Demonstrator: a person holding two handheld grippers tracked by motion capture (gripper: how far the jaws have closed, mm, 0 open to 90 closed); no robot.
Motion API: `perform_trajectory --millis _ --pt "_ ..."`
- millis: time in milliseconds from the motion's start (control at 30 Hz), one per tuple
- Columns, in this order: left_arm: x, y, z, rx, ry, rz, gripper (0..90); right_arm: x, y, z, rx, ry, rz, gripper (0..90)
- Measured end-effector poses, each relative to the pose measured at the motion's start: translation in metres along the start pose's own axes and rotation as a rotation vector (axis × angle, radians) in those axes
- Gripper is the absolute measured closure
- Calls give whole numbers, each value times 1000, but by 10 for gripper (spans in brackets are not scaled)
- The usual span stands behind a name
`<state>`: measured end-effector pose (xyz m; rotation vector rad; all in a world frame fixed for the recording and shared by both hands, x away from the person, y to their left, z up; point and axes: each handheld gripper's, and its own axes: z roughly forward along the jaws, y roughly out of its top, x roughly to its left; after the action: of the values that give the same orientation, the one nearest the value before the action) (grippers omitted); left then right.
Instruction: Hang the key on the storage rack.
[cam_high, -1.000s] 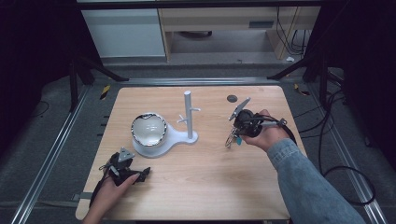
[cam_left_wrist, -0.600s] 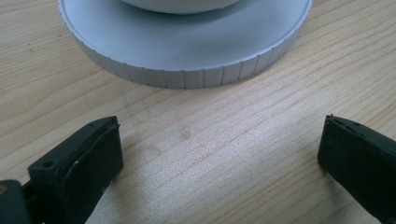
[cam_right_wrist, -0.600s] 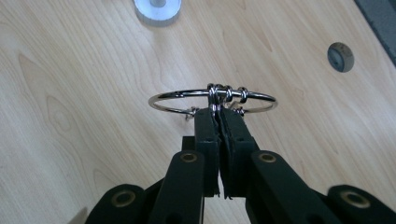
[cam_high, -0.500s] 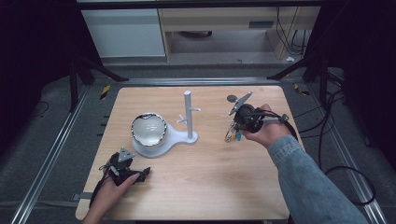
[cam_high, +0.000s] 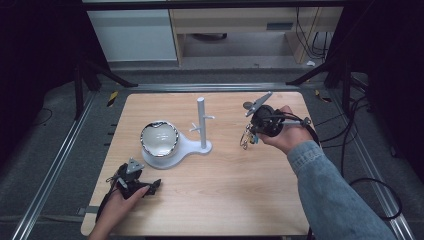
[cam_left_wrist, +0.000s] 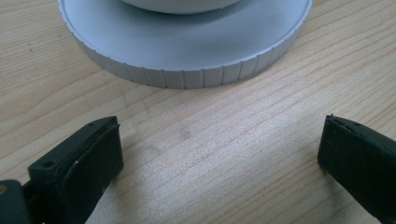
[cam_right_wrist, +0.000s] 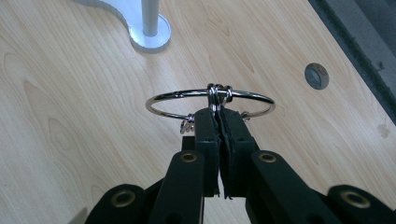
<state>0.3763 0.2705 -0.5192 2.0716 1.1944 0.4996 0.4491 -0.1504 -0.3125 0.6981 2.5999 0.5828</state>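
A white stand has a round base, an upright post with small pegs, and a shiny bowl on its wide end. My right gripper hovers right of the post, shut on a metal key ring with small rings and keys hanging from it. The post's foot lies ahead of that ring. My left gripper rests open on the table near the front left, its jaws wide apart, facing the stand's ribbed base rim.
A wooden table top carries everything, with a dark round hole near its far right edge. Metal rails run along both sides, and cables trail at the right. Cabinets stand beyond the far edge.
My right gripper has drifted slightly toward the far side with the key ring still held. The left gripper has stayed put.
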Motion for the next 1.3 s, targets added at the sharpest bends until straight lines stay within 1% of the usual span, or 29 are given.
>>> perform_trajectory --millis 200,433,667,967,1100,1300 --pt "0 0 0 0 0 1 0 1 6 -1 3 2 -11 868" --pt "0 0 0 -3 1 -3 0 1 17 -4 0 -1 -25 868" --pt "0 0 0 -3 0 -1 0 1 32 -10 7 3 -38 867" --pt "0 0 0 -3 0 -1 0 2 52 -19 -6 -9 -66 867" --pt "0 0 0 -3 1 -1 0 4 59 -20 -10 -8 -70 867" --pt "0 0 0 -2 1 -1 0 7 67 -15 -6 -2 -85 867"
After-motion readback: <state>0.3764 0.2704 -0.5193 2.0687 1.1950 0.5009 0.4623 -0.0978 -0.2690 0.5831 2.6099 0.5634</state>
